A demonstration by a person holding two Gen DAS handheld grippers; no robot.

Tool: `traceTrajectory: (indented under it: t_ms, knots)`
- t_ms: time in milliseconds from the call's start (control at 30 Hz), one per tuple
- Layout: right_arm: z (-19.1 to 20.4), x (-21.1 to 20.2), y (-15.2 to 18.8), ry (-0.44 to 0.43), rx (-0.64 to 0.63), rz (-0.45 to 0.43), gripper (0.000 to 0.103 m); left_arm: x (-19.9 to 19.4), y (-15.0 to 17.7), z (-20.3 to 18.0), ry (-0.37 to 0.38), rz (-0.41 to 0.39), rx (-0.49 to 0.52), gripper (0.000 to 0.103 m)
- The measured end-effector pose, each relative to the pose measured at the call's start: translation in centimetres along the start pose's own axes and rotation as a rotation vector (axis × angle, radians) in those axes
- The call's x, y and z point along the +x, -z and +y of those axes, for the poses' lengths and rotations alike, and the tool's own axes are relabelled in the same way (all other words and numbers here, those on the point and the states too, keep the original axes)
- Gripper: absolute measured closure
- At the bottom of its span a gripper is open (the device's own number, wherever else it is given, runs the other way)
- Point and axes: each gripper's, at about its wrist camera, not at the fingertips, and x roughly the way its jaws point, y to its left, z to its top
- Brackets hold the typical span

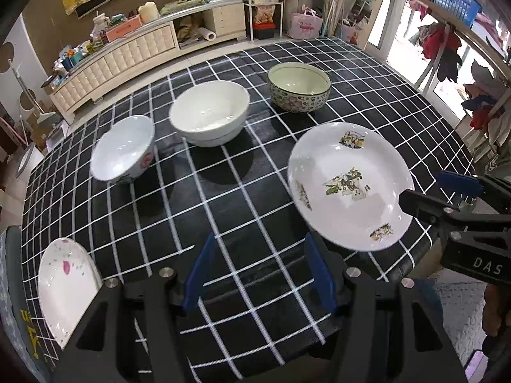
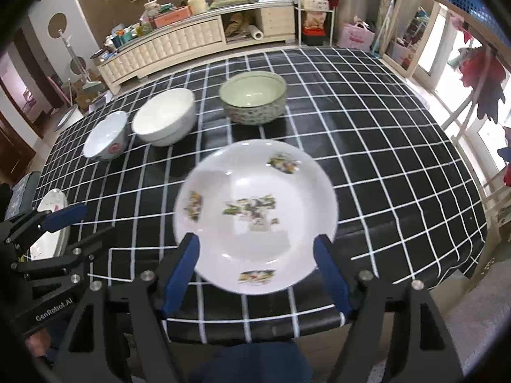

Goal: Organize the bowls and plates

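A white plate with cartoon prints (image 1: 348, 185) (image 2: 255, 214) lies near the table's front edge. My right gripper (image 2: 255, 274) is open, its blue fingers on either side of the plate's near rim; it shows at the right of the left wrist view (image 1: 447, 191). My left gripper (image 1: 258, 274) is open and empty over the checked cloth, left of that plate. A white plate with pink specks (image 1: 64, 284) (image 2: 51, 223) lies at the front left. Three bowls stand behind: a pink-flowered one (image 1: 123, 148) (image 2: 107, 137), a plain white one (image 1: 209, 113) (image 2: 164, 116), a green patterned one (image 1: 298, 86) (image 2: 254, 97).
The table has a black cloth with a white grid (image 1: 242, 191) (image 2: 383, 159). Beyond the far edge stand a cream cabinet (image 1: 127, 54) and shelves. A window with hanging clothes (image 1: 447, 44) is at the right.
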Motion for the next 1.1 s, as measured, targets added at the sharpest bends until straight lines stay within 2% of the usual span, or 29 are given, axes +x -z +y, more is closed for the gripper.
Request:
traceTrajectory:
  t_ms: [167, 367, 467, 733, 767, 900, 1100]
  knots:
    - [-1.6, 1.6, -0.3, 0.087, -0.029, 0.015, 0.021, 2.4, -1.1, -1.2, 0.007, 0.034, 0.018, 0.047]
    - [-3.8, 3.8, -0.4, 0.074, 0.000, 0.064, 0.021, 5.2, -1.7, -2.1, 0.019, 0.068, 0.022, 0.047]
    - [-4.4, 4.7, -0.4, 0.078, 0.004, 0.079, 0.021, 6.6, -2.1, -2.3, -0.005, 0.085, 0.027, 0.047]
    - [-5.7, 6.6, -0.6, 0.047, 0.030, 0.113, 0.021, 9.6, -3.0, -2.5, 0.024, 0.132, 0.021, 0.047]
    - [-5.8, 6.8, -0.5, 0.044, 0.032, 0.113, 0.022, 9.9, -3.1, -2.6, 0.032, 0.136, 0.020, 0.047]
    - [-6.0, 7.6, -0.4, 0.039, 0.030, 0.135, 0.045, 10.7, -3.4, -3.3, 0.011, 0.141, 0.048, 0.048]
    - [-6.4, 7.8, -0.3, 0.029, 0.028, 0.127, 0.054, 11.0, -3.8, -4.2, 0.034, 0.141, 0.073, 0.059]
